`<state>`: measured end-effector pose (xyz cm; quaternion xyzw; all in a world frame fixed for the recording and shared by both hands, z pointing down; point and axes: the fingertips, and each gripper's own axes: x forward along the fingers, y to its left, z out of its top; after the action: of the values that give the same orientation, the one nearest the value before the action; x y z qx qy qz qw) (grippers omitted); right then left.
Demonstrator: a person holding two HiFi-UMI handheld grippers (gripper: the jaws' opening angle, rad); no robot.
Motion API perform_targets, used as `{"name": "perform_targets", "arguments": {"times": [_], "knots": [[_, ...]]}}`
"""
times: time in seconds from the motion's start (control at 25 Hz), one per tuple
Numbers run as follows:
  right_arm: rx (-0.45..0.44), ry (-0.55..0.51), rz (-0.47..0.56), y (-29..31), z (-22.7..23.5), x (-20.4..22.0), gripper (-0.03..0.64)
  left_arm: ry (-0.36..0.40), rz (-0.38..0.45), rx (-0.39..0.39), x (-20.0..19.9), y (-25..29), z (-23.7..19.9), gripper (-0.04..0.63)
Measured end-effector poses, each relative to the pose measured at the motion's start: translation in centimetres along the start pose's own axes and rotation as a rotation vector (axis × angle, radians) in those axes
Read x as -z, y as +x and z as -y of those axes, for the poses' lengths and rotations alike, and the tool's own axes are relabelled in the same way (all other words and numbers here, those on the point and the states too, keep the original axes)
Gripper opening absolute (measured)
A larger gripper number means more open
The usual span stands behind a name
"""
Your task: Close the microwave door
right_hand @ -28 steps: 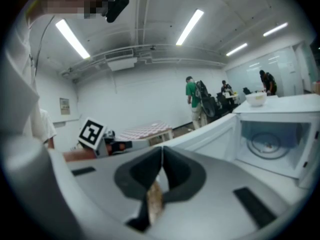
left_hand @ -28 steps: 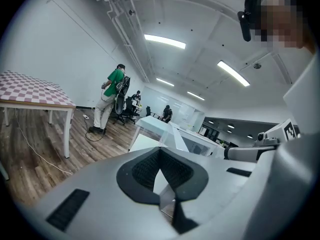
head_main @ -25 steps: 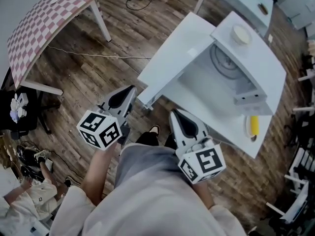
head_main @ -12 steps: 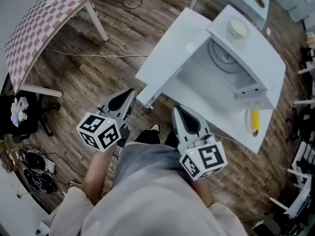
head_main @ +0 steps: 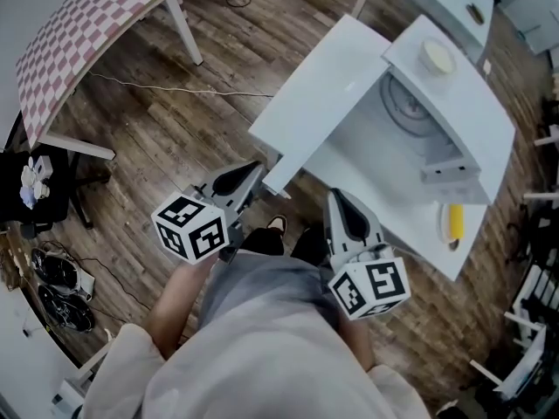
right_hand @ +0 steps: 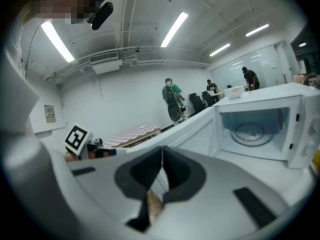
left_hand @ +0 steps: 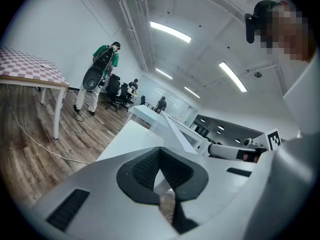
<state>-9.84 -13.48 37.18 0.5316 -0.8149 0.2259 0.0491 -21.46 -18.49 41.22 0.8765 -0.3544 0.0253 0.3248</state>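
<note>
White microwave door [head_main: 319,94] wide open, left of the oven body [head_main: 458,103], just beyond left gripper [head_main: 255,171] and right gripper [head_main: 337,199], both pinched shut, empty; approach stage, next likely a push on its outer face

The microwave [head_main: 472,103] is white, and so are its door [head_main: 327,85] and the desk [head_main: 415,238] under it. A cream disc [head_main: 435,57] lies on top of the microwave, and a yellow object [head_main: 452,222] lies beside it. Left of the microwave, the floor [head_main: 175,138] is brown wood plank. Beyond that stands a pink-and-white chequered desk [head_main: 79,33]. The left tool [head_main: 253,171] and right tool [head_main: 337,197] are pale grey with black pads. Their cubes [head_main: 192,228] bear black-and-white square markers.
</note>
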Motion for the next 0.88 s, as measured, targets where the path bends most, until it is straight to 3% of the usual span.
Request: {"name": "perform_targets", "arguments": {"times": [0.16, 0.32, 0.52, 0.88], "knots": [[0.004, 0.009, -0.002, -0.2, 0.4, 0.3, 0.023, -0.077, 0.018, 0.066, 0.0, 0.5, 1.4, 0.012], [0.015, 0.026, -0.004, -0.6, 0.6, 0.7, 0.023, -0.051, -0.011, 0.102, 0.7, 1.2, 2.7, 0.012], [0.026, 0.065, -0.011, -1.3, 1.3, 1.7, 0.023, -0.083, -0.027, 0.179, 1.7, 2.1, 4.1, 0.012], [0.022, 0.147, -0.017, -2.6, 2.2, 3.5, 0.023, 0.015, -0.124, 0.310, 3.2, 3.0, 7.6, 0.012]]}}
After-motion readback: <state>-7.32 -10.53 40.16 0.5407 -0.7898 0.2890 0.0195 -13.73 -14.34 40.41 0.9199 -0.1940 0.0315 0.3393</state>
